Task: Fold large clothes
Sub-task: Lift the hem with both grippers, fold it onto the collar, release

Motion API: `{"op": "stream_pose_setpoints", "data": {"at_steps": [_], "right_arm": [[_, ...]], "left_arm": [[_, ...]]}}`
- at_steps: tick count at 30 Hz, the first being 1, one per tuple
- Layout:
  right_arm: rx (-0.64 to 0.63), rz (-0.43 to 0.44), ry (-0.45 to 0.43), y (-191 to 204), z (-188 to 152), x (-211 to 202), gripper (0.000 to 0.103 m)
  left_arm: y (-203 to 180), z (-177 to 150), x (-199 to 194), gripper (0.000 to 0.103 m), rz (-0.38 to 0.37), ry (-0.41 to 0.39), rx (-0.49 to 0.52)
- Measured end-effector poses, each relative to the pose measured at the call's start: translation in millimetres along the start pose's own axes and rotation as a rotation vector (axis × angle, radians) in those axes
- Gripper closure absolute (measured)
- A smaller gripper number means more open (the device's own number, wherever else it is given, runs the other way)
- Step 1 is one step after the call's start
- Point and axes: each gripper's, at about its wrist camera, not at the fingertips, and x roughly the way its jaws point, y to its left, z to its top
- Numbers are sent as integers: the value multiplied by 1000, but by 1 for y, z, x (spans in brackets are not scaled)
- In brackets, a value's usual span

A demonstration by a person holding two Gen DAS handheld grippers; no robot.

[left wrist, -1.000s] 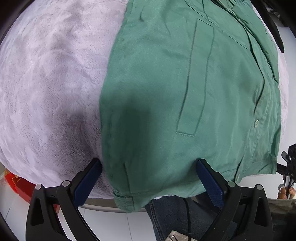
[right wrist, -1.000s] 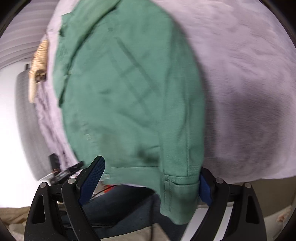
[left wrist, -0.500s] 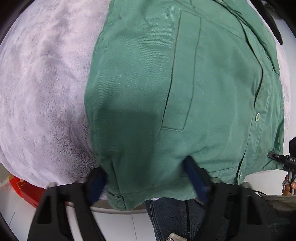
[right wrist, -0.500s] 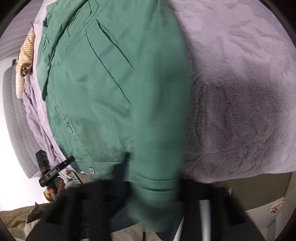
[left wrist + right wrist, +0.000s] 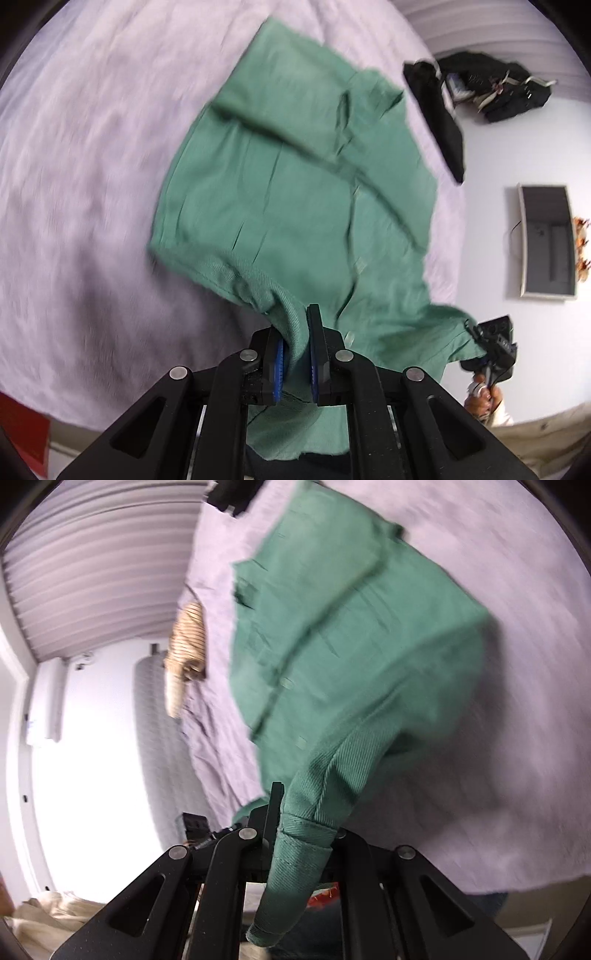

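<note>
Judging by the lifted hem, the fold was barely begun: the green shirt (image 5: pixel 295 192) was lying mostly on the lilac blanket (image 5: pixel 92 166), its near corners clamped by the left gripper (image 5: pixel 295 354) and right gripper (image 5: pixel 295 834). Collar and sleeves were blurred; right fingertips were hidden by cloth.

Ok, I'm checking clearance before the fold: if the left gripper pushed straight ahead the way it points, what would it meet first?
The left gripper is shut on the green shirt, so it would first push into the shirt's own lifted cloth, then probably the lilac blanket beneath. Depth is unclear in this blurred fisheye view.
</note>
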Motion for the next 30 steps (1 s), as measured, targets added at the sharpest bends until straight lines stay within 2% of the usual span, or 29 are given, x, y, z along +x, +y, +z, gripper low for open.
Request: {"op": "stream_pose_setpoints", "data": {"at_steps": [4,6,8,11,13,16,18,20,24,26,27,28,29,30], "right_arm": [[-79,55,-44,42,36,12,94],[-103,67,-64,58,60,16,94],[-109,84,-96,70,95,20,94],[-106,81,-142,82,148,31,94],[-96,55,-155,84,185,48,94],[-57,-17,-149,69,236,81,94],[-31,-78,-127,56,261,98,94],[-17,-129,-124,44,270,116,93],[18,-112,-132,34,284,125,90],[1,-129,-110,38,286,123,90],[-5,-138,-104,40,285,119,85],[-13,-141,-105,43,284,115,80],[-24,-135,-115,47,283,112,58],[-42,-120,-133,53,283,109,27]], "left_arm": [[-19,61,-21,91,-66,-115,9],[-30,95,-27,91,-74,-167,25],[-39,129,-35,91,-50,-218,40],[-45,185,-21,91,-2,-276,23],[-40,213,-5,91,22,-291,-3],[-34,251,42,91,107,-276,-30],[-28,257,63,91,177,-256,-31],[-24,261,73,91,217,-257,-33],[-22,262,68,89,220,-238,-50],[-29,264,65,70,295,-215,-27],[-34,263,61,65,336,-228,5],[-39,261,55,46,367,-257,34],[-46,258,46,23,411,-302,62],[-51,255,38,19,425,-338,84]]}}
